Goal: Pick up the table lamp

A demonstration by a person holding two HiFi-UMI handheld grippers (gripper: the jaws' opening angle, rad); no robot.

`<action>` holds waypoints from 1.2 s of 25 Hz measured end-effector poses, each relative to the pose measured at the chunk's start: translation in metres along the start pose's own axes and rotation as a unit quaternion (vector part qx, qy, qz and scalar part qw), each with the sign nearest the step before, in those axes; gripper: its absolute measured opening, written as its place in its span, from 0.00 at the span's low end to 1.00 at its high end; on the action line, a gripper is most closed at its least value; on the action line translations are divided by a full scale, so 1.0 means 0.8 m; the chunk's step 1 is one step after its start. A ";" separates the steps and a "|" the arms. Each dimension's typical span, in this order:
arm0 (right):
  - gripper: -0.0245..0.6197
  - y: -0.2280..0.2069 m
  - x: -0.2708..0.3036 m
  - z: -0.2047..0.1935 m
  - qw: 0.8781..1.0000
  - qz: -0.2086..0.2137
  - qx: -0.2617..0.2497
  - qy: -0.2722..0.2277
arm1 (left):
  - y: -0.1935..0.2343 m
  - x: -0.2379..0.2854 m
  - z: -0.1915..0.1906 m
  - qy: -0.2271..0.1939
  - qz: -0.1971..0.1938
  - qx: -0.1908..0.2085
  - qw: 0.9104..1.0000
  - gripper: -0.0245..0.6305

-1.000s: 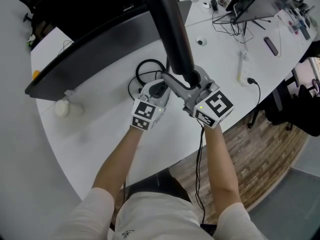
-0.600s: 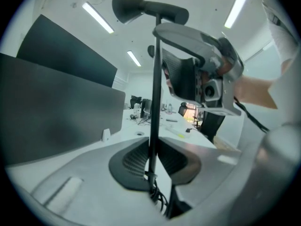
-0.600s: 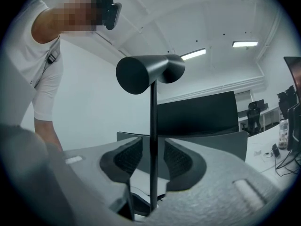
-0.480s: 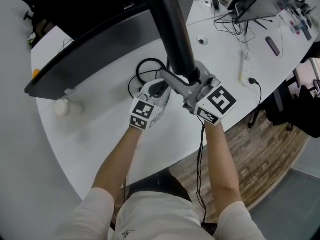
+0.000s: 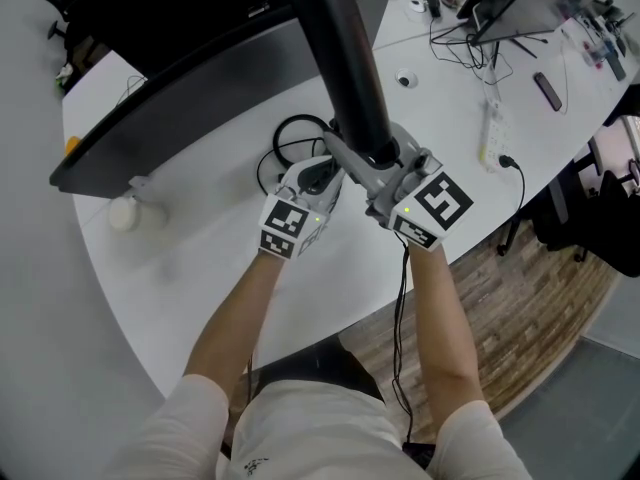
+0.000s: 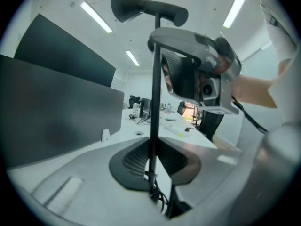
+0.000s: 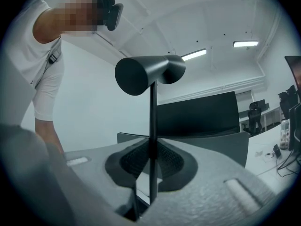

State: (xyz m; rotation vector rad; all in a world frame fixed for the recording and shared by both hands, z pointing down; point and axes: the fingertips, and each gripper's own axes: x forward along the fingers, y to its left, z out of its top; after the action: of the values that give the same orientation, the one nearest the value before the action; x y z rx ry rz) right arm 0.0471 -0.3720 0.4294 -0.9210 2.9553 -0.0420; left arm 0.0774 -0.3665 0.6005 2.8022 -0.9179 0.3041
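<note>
The black table lamp [image 5: 350, 58] stands on the white table [image 5: 200, 258], its thin stem rising towards me. My left gripper [image 5: 318, 173] is shut on the stem low down, near the base and the coiled black cable [image 5: 290, 138]. In the left gripper view the stem [image 6: 154, 102] runs up between the pads to the lamp head [image 6: 150, 7]. My right gripper [image 5: 372, 163] holds the stem from the other side, its jaws closing. In the right gripper view the pads [image 7: 176, 161] touch the stem [image 7: 153, 126] under the cone shade [image 7: 146, 72].
A large dark monitor [image 5: 200, 78] stands behind the lamp. A small white round object [image 5: 125, 216] lies to the left. A power strip [image 5: 488, 133], a laptop [image 5: 520, 8] and cables fill the far right. The table's curved edge runs close behind my hands.
The right gripper has edged slightly towards the stem and its jaws have drawn in around it. The left gripper and the lamp have stayed where they were.
</note>
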 end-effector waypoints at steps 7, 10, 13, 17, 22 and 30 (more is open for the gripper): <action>0.10 -0.001 0.000 0.001 1.000 -0.004 0.003 0.000 | 0.000 0.000 0.001 0.006 0.004 0.000 1.000 0.11; 0.10 0.000 0.000 0.001 1.000 -0.001 0.004 0.000 | 0.001 -0.001 0.001 0.007 0.006 0.001 1.000 0.11; 0.09 0.000 0.002 0.003 1.000 0.000 0.006 -0.001 | 0.000 -0.003 0.002 0.011 0.005 0.000 1.000 0.11; 0.09 0.004 0.005 0.006 1.000 0.006 0.006 0.002 | -0.001 -0.009 0.004 0.015 0.003 -0.004 1.000 0.11; 0.09 0.009 0.007 0.014 1.000 0.011 0.001 -0.003 | -0.001 -0.013 0.012 0.011 0.005 -0.005 1.000 0.11; 0.09 0.011 0.003 0.039 1.000 0.011 0.002 -0.015 | -0.002 -0.023 0.034 0.007 0.009 0.007 1.000 0.11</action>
State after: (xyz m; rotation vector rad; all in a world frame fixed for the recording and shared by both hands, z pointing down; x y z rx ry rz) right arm 0.0415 -0.3669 0.3980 -0.8818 2.9354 -0.0315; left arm 0.0677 -0.3616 0.5694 2.8022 -0.9406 0.3338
